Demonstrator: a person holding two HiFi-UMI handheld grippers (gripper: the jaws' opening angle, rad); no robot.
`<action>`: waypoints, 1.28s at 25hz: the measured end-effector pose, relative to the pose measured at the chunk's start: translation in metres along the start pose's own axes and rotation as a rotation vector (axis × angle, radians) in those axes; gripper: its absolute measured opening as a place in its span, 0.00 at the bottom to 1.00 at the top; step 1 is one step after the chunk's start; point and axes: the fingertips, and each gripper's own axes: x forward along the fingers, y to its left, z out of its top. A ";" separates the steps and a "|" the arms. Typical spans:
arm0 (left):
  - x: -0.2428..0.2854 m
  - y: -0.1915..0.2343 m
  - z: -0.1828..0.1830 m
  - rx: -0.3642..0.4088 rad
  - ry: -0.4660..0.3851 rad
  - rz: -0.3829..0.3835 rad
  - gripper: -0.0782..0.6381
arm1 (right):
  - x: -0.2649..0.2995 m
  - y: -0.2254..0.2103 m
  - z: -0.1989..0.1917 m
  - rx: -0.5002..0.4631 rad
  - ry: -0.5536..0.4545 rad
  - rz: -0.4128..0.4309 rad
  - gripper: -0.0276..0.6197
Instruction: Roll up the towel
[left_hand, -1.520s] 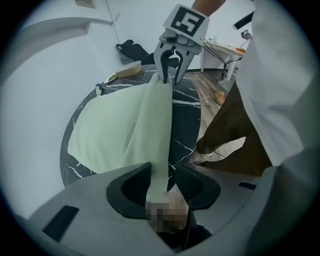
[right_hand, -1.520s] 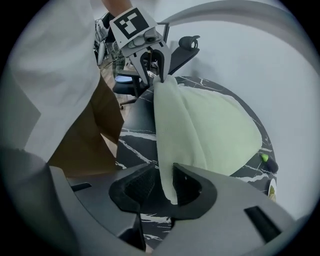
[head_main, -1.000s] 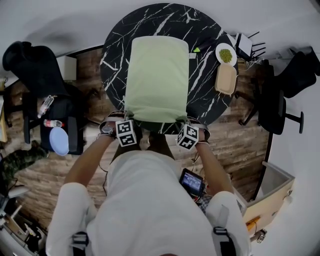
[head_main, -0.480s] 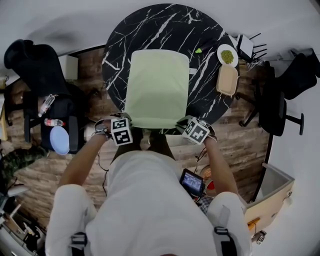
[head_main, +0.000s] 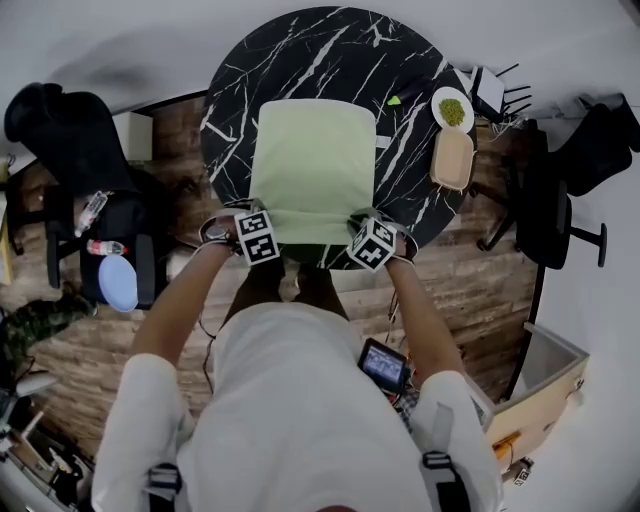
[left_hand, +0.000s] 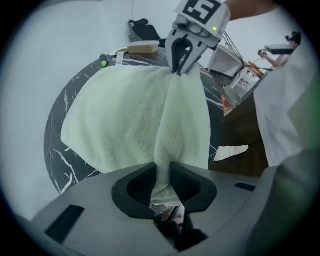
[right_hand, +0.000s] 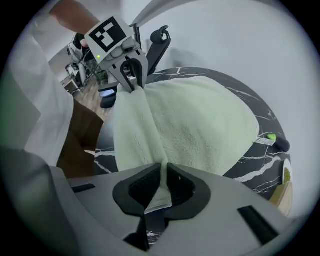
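**Towel position.** The pale green towel (head_main: 313, 170) is spread flat on the round black marble bench (head_main: 330, 50), with its long side running away from the person. Its far edge lies near the middle of the bench and its near edge lies at the bench rim closest to the person. The near edge is lifted off the bench surface and is drawn into a raised fold between the two grippers.

**Left hand-held gripper.** The left hand-held gripper (left_hand: 162, 187) is held at the near left corner of the towel and is pointed straight down, with its marker cube facing up. The left forearm is extended forward from the torso and angled slightly inward. The jaws have just been opening, but the towel corner is seen pinched between the pads and is gripped.

**Right hand-held gripper.** The right hand-held gripper (right_hand: 159, 187) is held at the near right corner and is pointed steeply down, with a slight tilt. The right forearm is extended forward in mirror fashion. Its jaws have also just been opening; a thin fold of the towel edge is clamped between the pads.

**Other items.** A white bowl (head_main: 452, 108) of green contents and a tan tray (head_main: 452, 158) are placed at the right rim of the bench, well apart from the towel.
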 end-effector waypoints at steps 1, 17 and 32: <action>0.000 0.001 0.001 -0.002 -0.010 0.014 0.23 | 0.000 -0.002 0.001 -0.004 -0.010 -0.026 0.10; -0.046 -0.054 -0.006 0.052 -0.183 0.148 0.36 | -0.041 0.074 0.001 -0.286 -0.113 -0.105 0.19; -0.013 -0.062 -0.018 0.047 -0.072 0.052 0.16 | -0.017 0.079 -0.017 -0.154 -0.005 -0.003 0.07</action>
